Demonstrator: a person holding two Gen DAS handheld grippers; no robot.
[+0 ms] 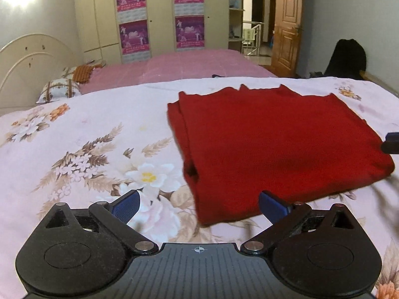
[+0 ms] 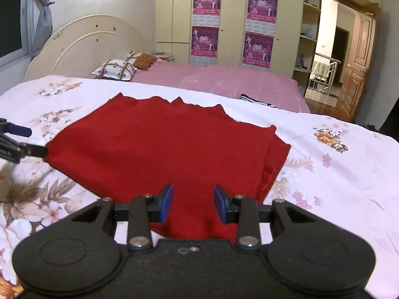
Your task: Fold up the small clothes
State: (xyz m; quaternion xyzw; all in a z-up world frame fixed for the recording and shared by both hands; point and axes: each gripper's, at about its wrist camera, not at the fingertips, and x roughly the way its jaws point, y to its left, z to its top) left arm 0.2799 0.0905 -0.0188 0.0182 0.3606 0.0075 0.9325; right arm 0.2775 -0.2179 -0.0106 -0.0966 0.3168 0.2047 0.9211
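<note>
- Lying flat on the floral pink-and-white quilt [image 1: 74, 134] of the near bed, one red knitted garment [image 1: 274, 139] is already folded into a layered rectangle, its stacked edges showing along one side
- Left gripper [image 1: 199, 205]: blue-padded fingers [image 1: 126, 205] spread wide, nothing between them; they hang above the quilt just off the garment's near corner, apart from the cloth
- Right gripper [image 2: 193, 203]: blue pads [image 2: 167, 203] set narrow but not closed, a strip of red cloth visible through the gap; no fabric appears pinched, though whether the fingertips graze the surface cannot be told
- Risk, judged: the narrow right fingers sit low over the near edge, so dragging across could snag the top layer and peel the fold open
- Risk, judged: the knit looks soft and loosely stacked; a grasp on one layer only would lift it alone and skew the rectangle
- Risk, judged: the far edge is uneven and wavy, so a further fold taken from it may come out crooked
- Risk, judged: the soft quilt may bunch up with the cloth if a finger digs in beneath the garment
- Count: one red garment; two grippers, each with two blue pads
- Count: two beds, the far one under a plain pink cover [image 2: 224, 79]; one curved cream headboard [image 2: 82, 47]; two patterned pillows [image 2: 117, 68] plus one orange cushion [image 2: 144, 61]
- Count: four purple posters [image 2: 207, 1] on the cream wardrobe doors; one brown wooden door [image 2: 359, 57] standing open; a dark striped item [image 2: 254, 99] lies at the edge of the far bed, too small to identify
</note>
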